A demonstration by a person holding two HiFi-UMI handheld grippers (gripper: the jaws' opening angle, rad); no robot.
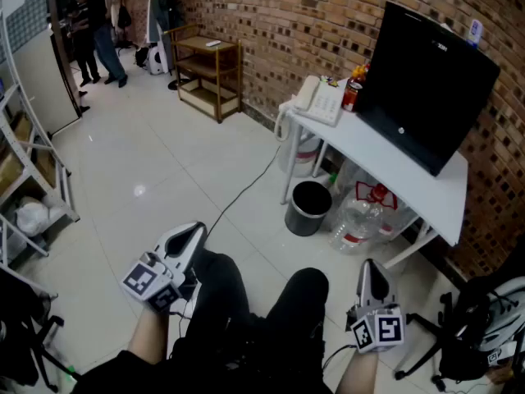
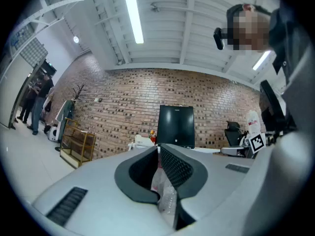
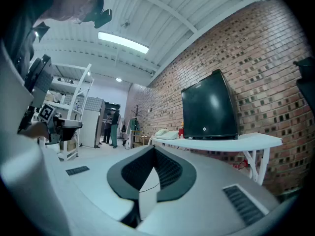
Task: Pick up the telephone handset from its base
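Well beyond the left gripper (image 1: 197, 229), the handset (image 1: 308, 93) lies on its base (image 1: 329, 106).

I see the right gripper (image 3: 153, 149) level, jaws closed tip to tip, nothing between them. Ahead, a white table (image 3: 221, 142) along the brick wall (image 3: 256, 58) carries a black monitor (image 3: 209, 111). The telephone (image 3: 166, 134) sits at its far end, well apart from the jaws.

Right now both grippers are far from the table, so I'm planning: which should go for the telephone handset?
Left, probably. The telephone sits at the table's left end, and the left gripper angles toward it across open floor. The right gripper faces the monitor side. Both are shut.
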